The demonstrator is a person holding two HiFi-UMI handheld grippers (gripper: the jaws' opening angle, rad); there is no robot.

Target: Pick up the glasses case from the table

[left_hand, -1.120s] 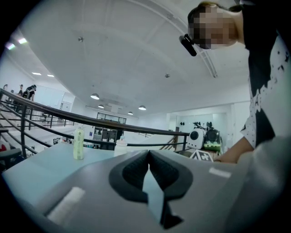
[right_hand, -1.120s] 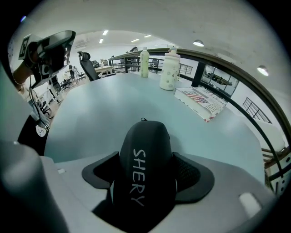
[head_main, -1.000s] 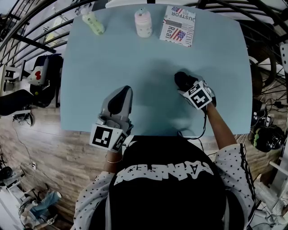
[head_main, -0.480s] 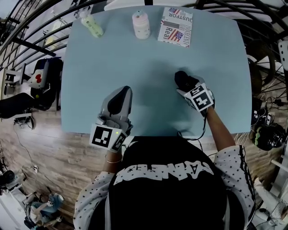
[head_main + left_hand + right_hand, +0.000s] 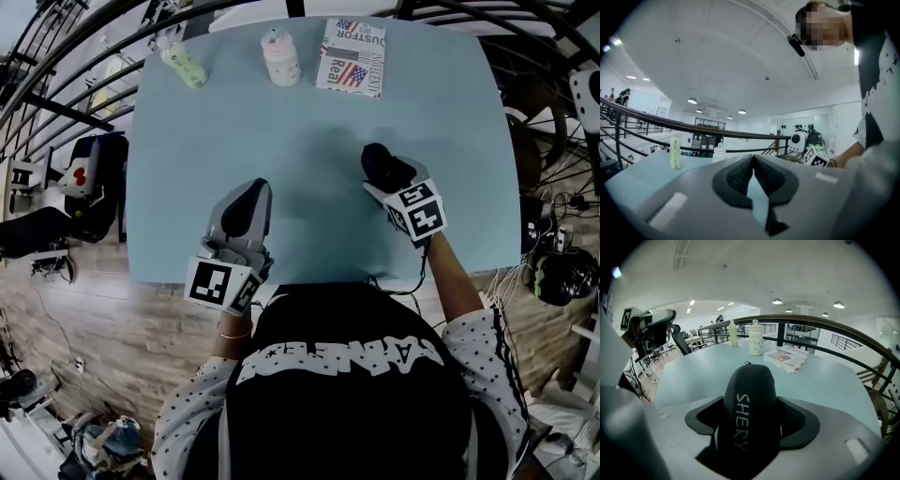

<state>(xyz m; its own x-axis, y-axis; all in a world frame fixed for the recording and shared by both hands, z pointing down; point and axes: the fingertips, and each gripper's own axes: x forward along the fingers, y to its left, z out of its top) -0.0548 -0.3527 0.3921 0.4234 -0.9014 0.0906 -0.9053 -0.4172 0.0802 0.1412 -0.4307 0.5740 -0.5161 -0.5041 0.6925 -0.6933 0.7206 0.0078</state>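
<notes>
My right gripper (image 5: 382,171) has the glasses case (image 5: 748,404) in it. The case is black and has white letters on top. It sits right between the two jaws, and each jaw presses on one side of it. The round end of the case sticks out past the jaws, away from me. The back end goes down deep into the gripper. From the head view, the case and the gripper are over the blue counter (image 5: 216,131), on my right side. I cannot tell if the case touches the counter or is up in the air.

My left gripper (image 5: 246,208) holds nothing. Its jaws are closed, and the tips touch each other. It sits at the near edge of the counter, well apart from the right gripper and the case. The case is off to its right.

Far ahead of the right gripper, near the back edge of the counter, lies a book (image 5: 787,357) with a flag on the cover. Just to the left of the book stands a white bottle (image 5: 755,344). A bit more to the left stands a green bottle (image 5: 733,333). All three are well apart from the case. From the left gripper they are far ahead too, with the green bottle more to the left.
</notes>
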